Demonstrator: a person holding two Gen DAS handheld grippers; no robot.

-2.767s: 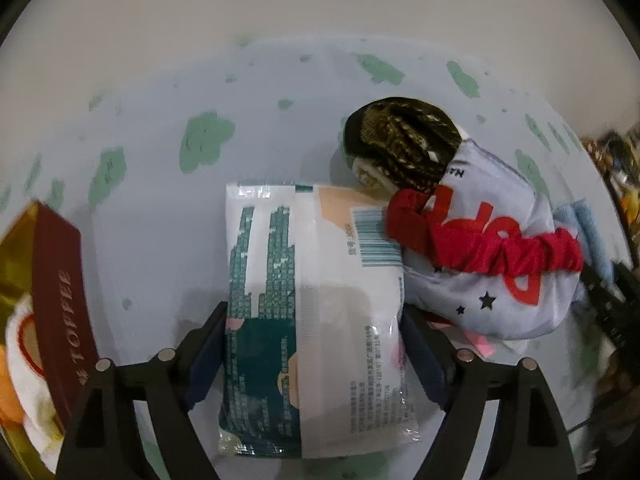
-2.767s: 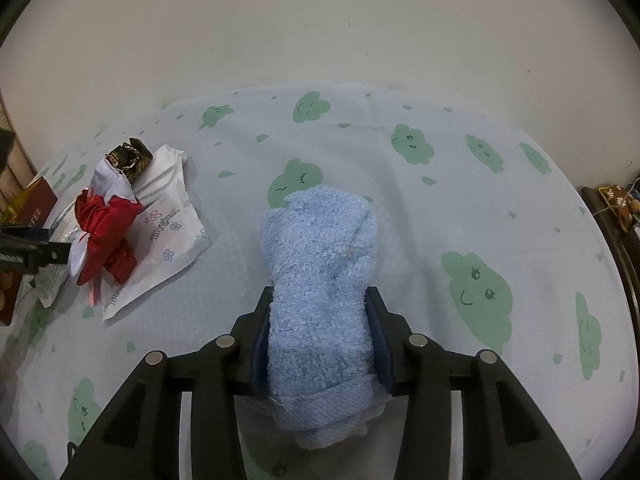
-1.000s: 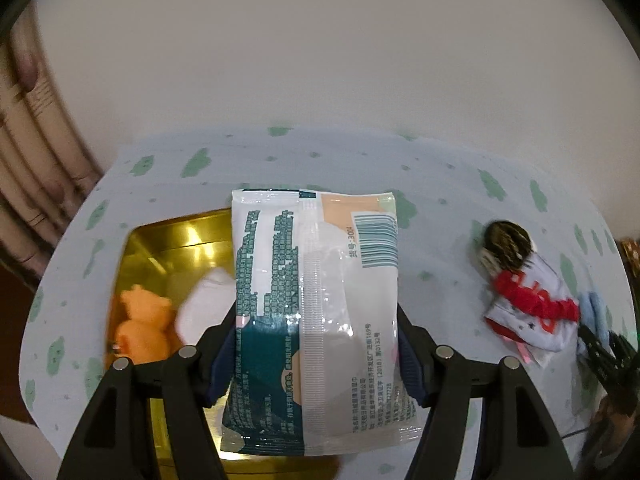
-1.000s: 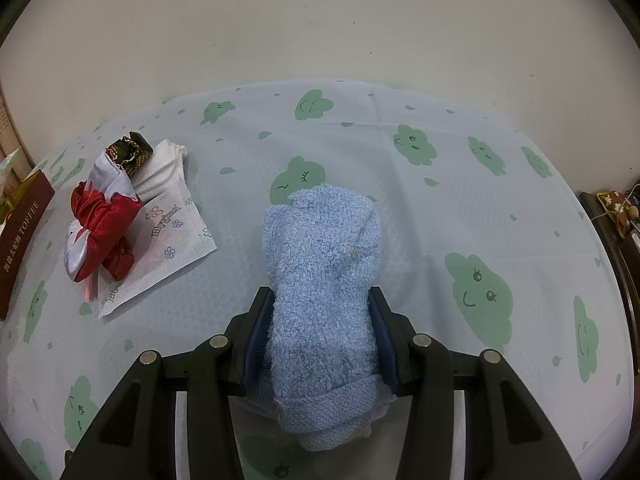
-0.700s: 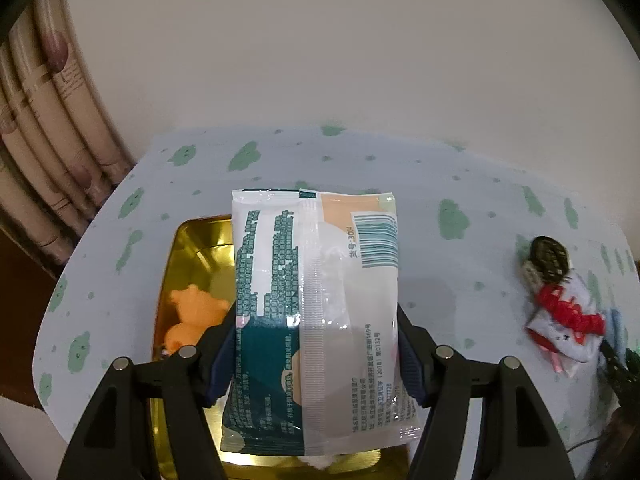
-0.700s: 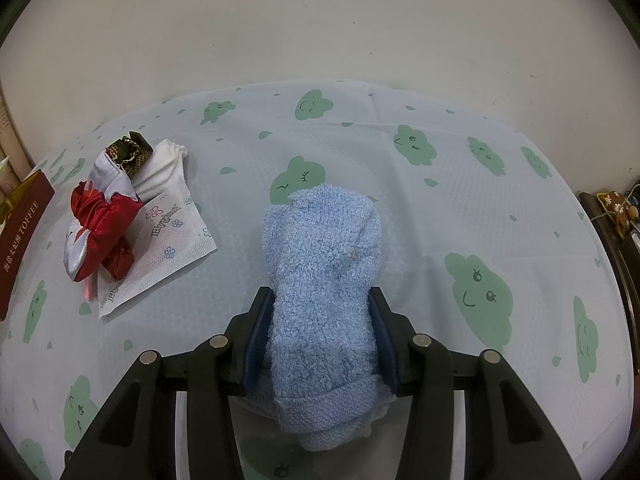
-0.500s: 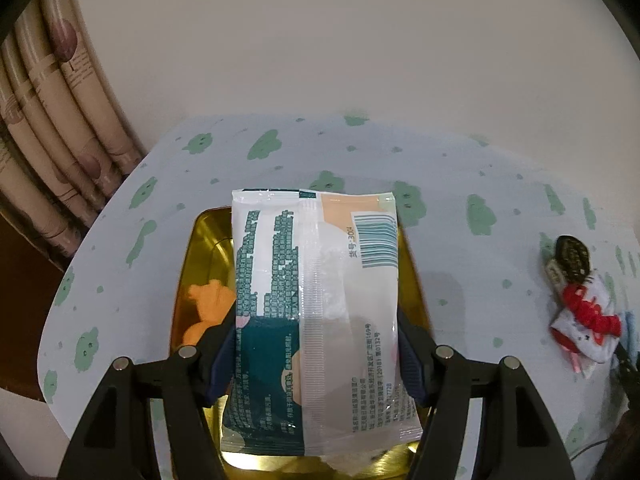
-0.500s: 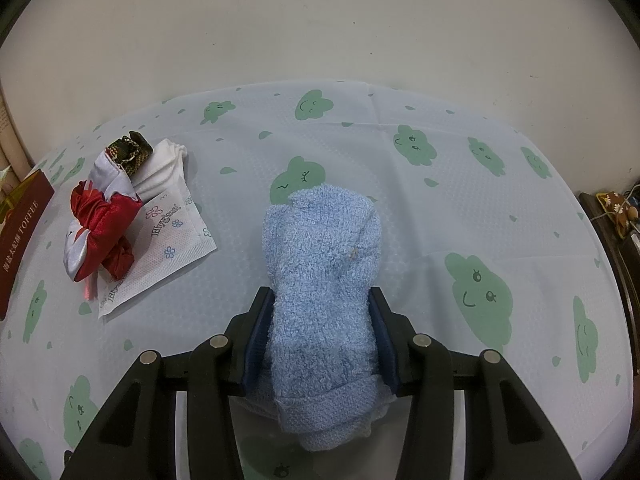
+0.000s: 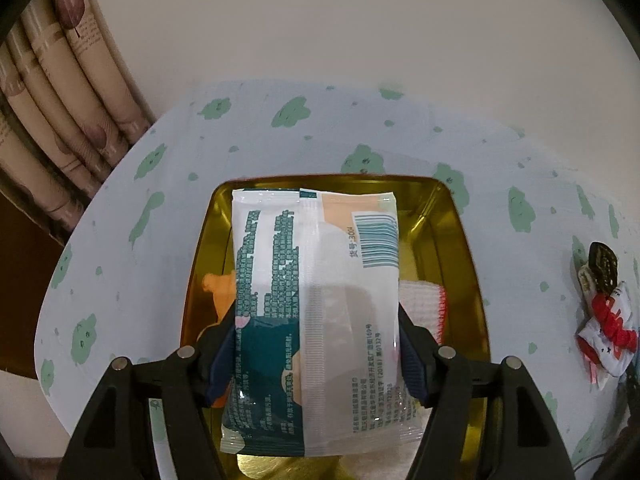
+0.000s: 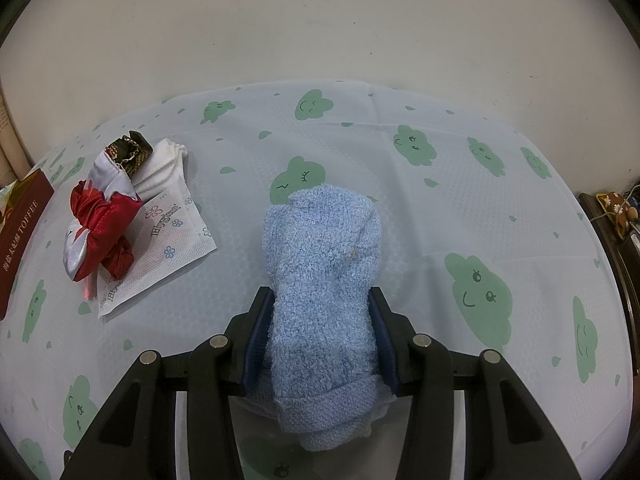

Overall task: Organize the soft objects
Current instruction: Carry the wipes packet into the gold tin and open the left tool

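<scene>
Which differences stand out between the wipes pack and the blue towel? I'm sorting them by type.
The wipes pack is flat, glossy printed plastic with a barcode; the blue towel is a fluffy, plain roll of terry cloth. The pack hangs over the gold tin; the towel is over the bare tablecloth. Both are soft and each sits between a gripper's pads: left gripper, right gripper.

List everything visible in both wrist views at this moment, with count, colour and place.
wipes pack: 1, white and teal, between the left tongs over the tin
tin: 1, gold, on the tablecloth
orange toy: 1, in the tin
white cloth: 1, red-edged, in the tin
blue towel: 1, rolled, in the right tongs
red scrunchie: 1, on the pile at left
tissue packet: 1, white, under the pile
tablecloth: 1, pale, green clouds
left tongs: black, just opening slightly
right tongs: black
</scene>
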